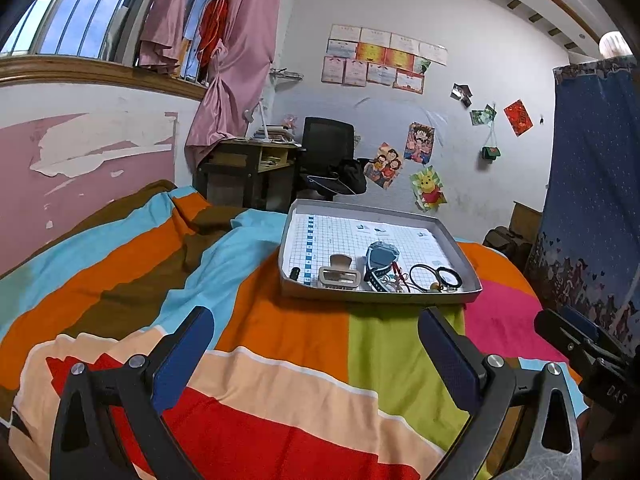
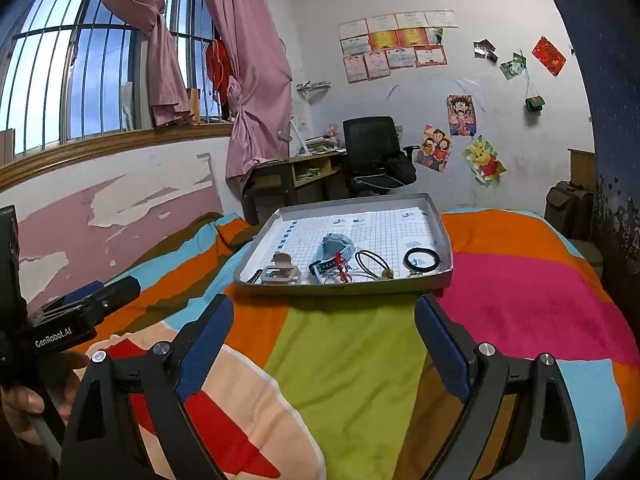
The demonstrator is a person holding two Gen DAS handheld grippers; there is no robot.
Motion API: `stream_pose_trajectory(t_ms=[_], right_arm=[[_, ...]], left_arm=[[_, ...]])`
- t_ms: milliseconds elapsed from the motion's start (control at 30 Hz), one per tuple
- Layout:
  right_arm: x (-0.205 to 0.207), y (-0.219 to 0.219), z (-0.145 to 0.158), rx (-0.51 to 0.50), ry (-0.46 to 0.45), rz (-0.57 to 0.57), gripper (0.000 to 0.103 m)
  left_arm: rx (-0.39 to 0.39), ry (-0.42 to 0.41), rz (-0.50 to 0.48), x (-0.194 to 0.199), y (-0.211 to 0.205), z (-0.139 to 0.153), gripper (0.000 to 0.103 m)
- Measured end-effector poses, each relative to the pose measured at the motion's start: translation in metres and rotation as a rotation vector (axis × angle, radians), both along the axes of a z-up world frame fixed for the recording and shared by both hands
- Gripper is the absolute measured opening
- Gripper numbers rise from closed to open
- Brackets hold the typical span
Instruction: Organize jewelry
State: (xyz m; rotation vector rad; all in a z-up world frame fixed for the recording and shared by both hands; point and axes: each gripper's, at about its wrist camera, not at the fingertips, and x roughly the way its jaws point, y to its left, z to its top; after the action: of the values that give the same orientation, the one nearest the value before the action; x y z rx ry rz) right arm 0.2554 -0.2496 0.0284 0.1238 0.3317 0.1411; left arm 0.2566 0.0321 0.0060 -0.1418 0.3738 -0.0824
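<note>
Both the left gripper (image 1: 316,344) and right gripper (image 2: 324,332) hover spread wide and empty over the bed (image 2: 352,352). The watch (image 2: 334,250), hair clip (image 2: 280,272) and hair ties (image 2: 421,259) crowd the tray's (image 2: 340,289) near edge, fitting either a sorted or unsorted stage.

Tray (image 1: 440,294) on bed (image 1: 280,320), jewelry (image 1: 400,270) inside

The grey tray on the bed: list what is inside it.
Inside the grey tray, on gridded paper: a beige hair claw, a blue watch, a thin black hair tie, a black bracelet. Tangled red bits and the near-wall strip are unclear.
</note>
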Motion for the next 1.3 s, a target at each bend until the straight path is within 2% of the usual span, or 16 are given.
stream_pose_trajectory(t_ms=[900, 1300], right_arm=[[0.0, 0.005, -0.003, 0.009, 0.002, 0.008, 0.089], [0.0, 0.007, -0.004, 0.014, 0.005, 0.006, 0.089]], left_arm=[[0.019, 0.007, -0.015, -0.003, -0.009, -0.004, 0.103], [0.029, 0.006, 0.006, -0.006, -0.003, -0.016, 0.103]])
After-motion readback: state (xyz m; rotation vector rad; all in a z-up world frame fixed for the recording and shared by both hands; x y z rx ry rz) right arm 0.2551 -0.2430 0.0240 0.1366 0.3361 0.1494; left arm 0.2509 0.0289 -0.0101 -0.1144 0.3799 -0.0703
